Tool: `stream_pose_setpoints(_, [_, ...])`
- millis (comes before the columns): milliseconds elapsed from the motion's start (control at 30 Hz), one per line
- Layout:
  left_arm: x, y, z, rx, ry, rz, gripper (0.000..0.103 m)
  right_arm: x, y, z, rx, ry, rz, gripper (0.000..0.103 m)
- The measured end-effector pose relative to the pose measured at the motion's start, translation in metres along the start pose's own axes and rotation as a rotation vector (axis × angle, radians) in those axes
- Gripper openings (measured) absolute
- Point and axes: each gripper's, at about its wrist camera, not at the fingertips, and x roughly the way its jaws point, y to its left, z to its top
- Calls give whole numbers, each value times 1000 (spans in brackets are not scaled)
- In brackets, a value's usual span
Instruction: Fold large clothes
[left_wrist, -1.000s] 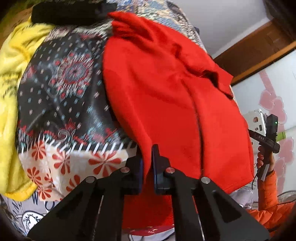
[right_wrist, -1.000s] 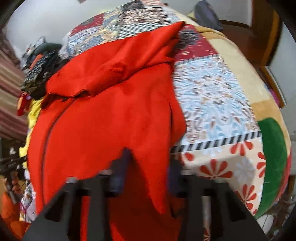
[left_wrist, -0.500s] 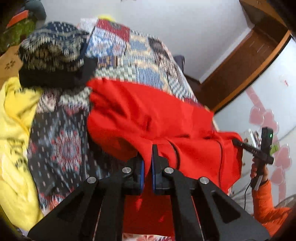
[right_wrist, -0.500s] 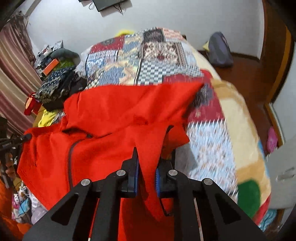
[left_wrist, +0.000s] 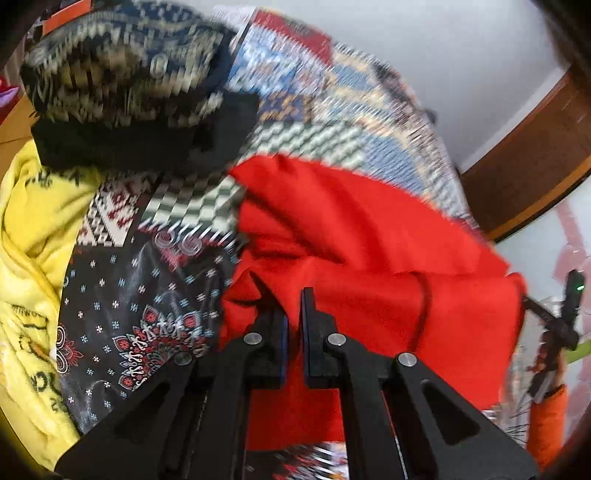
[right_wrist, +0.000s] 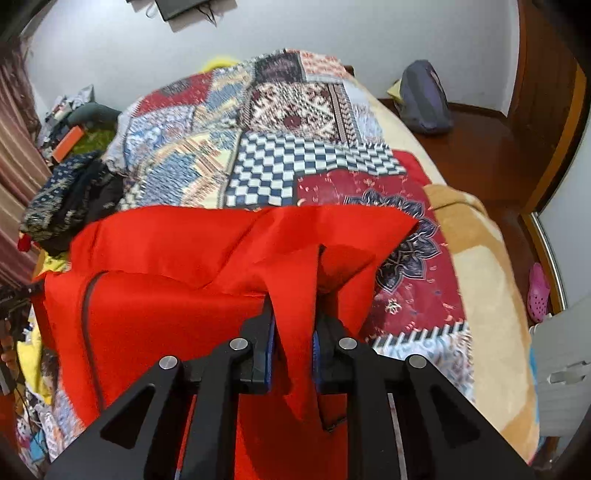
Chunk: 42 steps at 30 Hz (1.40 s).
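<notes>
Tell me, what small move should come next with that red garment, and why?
Probably carry both grippers forward and lay the held edge down on the bed: the left gripper and right gripper each pinch the red garment, lifted and only half doubled over.

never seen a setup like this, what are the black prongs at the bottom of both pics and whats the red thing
The black prongs are hand-held grippers, one in each of a person's hands, each with a camera looking along its fingers. One picture is from the left gripper, the other from the right gripper. Both are pinching a red garment lying on a patchwork bedspread. Beside it lie a yellow garment and a dark patterned pile.
</notes>
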Motion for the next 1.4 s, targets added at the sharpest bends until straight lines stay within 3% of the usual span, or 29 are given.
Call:
stream_pose_setpoints(67, [14, 2, -6, 17, 24, 46, 5, 12, -2, -2, 6, 17, -10, 17])
stream_pose_setpoints(200, [22, 2, -14, 35, 63, 60, 12, 21, -5, -7, 18, 44, -22, 24])
stream_pose_setpoints(333, [6, -3, -16, 68, 55, 77, 22, 9, -3, -9, 8, 75, -43, 34])
stream_pose_setpoints(400, [-8, -3, -17, 76, 32, 75, 37, 1, -1, -9, -8, 88, -63, 39])
stream_pose_setpoints(467, [-25, -3, -20, 79, 5, 71, 44, -11, 0, -13, -27, 83, -70, 39])
stream_pose_setpoints(700, [-47, 5, -40, 60, -1, 42, 50, -44, -3, -39, -24, 63, -54, 48])
stream_pose_setpoints(933, [-22, 19, -75, -2, 90, 47, 50, -29, -9, -68, 34, 132, -30, 51])
stream_pose_setpoints(1067, [-13, 26, -82, -60, 83, 38, 50, -14, -14, -84, 78, 178, -26, 51])
stream_pose_setpoints(1133, [-13, 21, -84, -51, 64, 50, 45, -11, -16, -87, 91, 168, -28, 51])
stream_pose_setpoints(1300, [-19, 5, -88, 82, 19, 176, 11, -7, -21, -84, 126, 120, 2, 52])
stream_pose_setpoints(1400, [-28, -1, -86, 120, -4, 163, 6, -2, -18, -82, 87, 101, -21, 48])
